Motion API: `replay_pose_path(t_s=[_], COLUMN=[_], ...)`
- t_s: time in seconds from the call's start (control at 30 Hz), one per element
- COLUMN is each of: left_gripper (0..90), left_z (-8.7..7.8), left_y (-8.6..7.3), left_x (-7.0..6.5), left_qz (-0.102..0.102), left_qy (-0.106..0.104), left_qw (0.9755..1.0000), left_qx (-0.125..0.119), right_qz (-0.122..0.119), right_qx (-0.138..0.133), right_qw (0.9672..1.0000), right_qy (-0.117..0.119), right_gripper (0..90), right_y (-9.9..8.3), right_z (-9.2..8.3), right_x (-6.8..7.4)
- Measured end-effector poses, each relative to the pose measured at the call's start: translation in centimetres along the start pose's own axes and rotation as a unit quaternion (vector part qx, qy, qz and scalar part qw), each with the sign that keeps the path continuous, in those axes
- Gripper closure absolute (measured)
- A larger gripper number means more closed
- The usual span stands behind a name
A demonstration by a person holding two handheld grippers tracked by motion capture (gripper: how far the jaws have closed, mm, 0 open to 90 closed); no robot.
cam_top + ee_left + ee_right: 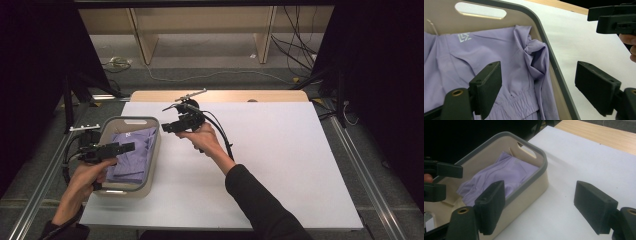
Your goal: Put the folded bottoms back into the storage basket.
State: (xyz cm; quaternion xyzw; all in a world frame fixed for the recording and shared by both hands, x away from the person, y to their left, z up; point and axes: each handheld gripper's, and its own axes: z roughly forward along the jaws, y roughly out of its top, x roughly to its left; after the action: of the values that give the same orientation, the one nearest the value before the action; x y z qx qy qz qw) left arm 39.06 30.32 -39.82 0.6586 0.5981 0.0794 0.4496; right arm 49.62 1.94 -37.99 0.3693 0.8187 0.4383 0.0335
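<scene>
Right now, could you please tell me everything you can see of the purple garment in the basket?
The purple garment is thin, light lilac cloth, crumpled rather than neatly folded. It has a small white logo near one end, a gathered elastic band and a bunched fold along one side. It lies inside the beige basket with the grey rim, covering most of the bottom and resting against its walls. Neither gripper touches it; both sets of jaws stand open and empty.
</scene>
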Motion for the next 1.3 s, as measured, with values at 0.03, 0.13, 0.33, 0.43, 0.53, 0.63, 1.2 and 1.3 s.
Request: replay_pose_path(t_s=[0.03,0.13,0.33,0.43,0.53,0.63,1.2,1.3], left_gripper=[21.3,21.1,20.9,20.9,20.6,20.3,19.4,19.2], left_z=[0.1,0.3,0.6,0.7,0.8,1.0,1.7,1.9], left_y=[0.0,-0.2,-0.3,-0.3,-0.4,-0.5,-0.9,-1.1], left_x=[-0.1,-0.3,-0.8,-1.1,-1.4,-1.8,-3.9,-4.3], left_qz=[0.002,0.006,0.013,0.017,0.021,0.026,0.046,0.05], left_qy=[0.0,-0.001,-0.004,-0.005,-0.008,-0.01,-0.029,-0.032], left_qw=[1.0,1.0,0.9999,0.9998,0.9997,0.9996,0.9982,0.9979], left_qx=[0.001,0.001,-0.001,-0.002,-0.005,-0.008,-0.026,-0.026], right_qz=[0.001,0.001,0.001,0.002,0.001,0.001,0.007,0.009], right_qx=[-0.001,-0.006,-0.011,-0.015,-0.018,-0.022,-0.041,-0.046], right_qw=[1.0,1.0,0.9999,0.9999,0.9998,0.9998,0.9991,0.9989], right_qy=[0.0,0.0,-0.001,0.0,0.0,0.001,-0.001,0.0], right_gripper=[26.1,26.1,26.1,26.2,26.3,26.3,26.4,26.3], right_y=[-0.1,-0.3,-0.8,-1.0,-1.2,-1.4,-3.2,-3.5], right_z=[-0.1,-0.5,-1.0,-1.2,-1.5,-1.8,-3.9,-4.3], right_x=[0.0,-0.2,-0.5,-0.6,-0.6,-0.6,-1.6,-1.8])
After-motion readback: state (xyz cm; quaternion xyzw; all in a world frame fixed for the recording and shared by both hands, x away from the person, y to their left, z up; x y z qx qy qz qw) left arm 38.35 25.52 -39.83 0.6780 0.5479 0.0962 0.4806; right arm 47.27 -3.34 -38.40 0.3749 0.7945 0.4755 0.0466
